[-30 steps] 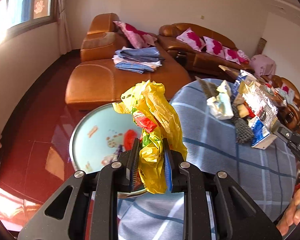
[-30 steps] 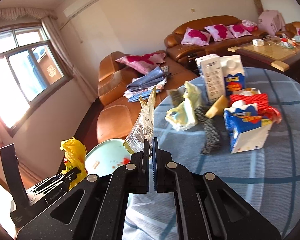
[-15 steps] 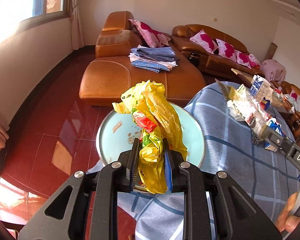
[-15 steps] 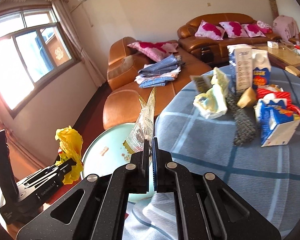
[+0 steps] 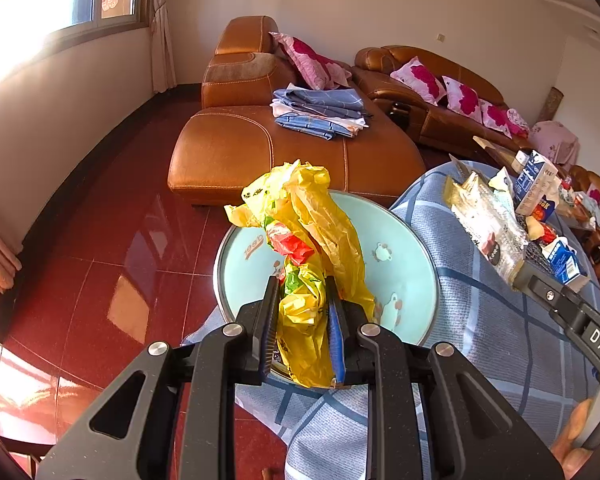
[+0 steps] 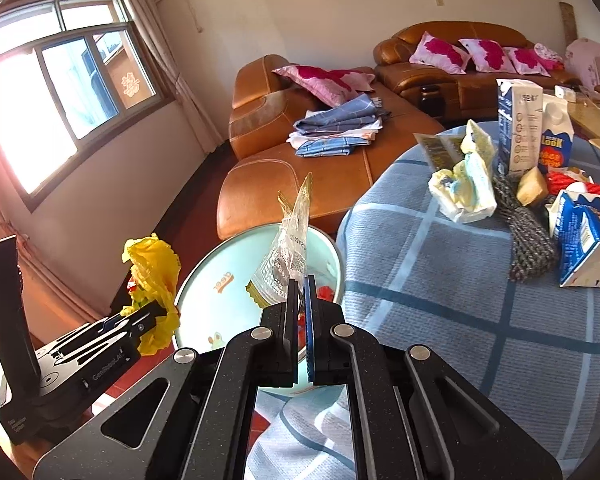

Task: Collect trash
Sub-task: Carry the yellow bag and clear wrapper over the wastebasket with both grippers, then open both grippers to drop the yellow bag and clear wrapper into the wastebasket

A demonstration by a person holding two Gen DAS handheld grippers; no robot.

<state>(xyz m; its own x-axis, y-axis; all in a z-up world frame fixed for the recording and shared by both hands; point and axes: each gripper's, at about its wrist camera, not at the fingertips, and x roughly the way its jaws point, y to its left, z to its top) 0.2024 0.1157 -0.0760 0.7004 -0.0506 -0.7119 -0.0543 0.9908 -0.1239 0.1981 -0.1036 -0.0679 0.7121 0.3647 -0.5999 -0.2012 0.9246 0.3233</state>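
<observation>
My left gripper (image 5: 302, 312) is shut on a crumpled yellow plastic bag (image 5: 312, 232) and holds it above a pale blue basin (image 5: 404, 256) at the table's edge. In the right wrist view the bag (image 6: 152, 268) and left gripper (image 6: 140, 320) show at lower left. My right gripper (image 6: 300, 300) is shut on a clear plastic wrapper (image 6: 288, 248) over the same basin (image 6: 220, 276). That wrapper (image 5: 488, 224) also shows at the right of the left wrist view.
More trash lies on the blue checked tablecloth (image 6: 440, 280): a crumpled wrapper (image 6: 464, 188), milk cartons (image 6: 520, 128), a blue-white carton (image 6: 588, 240), a grey knitted cloth (image 6: 528, 236). An orange leather sofa (image 5: 260, 144) with folded cloth stands behind, on red tiled floor (image 5: 100, 240).
Both grippers have moved left toward the basin with their loads; the basin now lies directly beneath the yellow bag and the wrapper. Both stay shut.
</observation>
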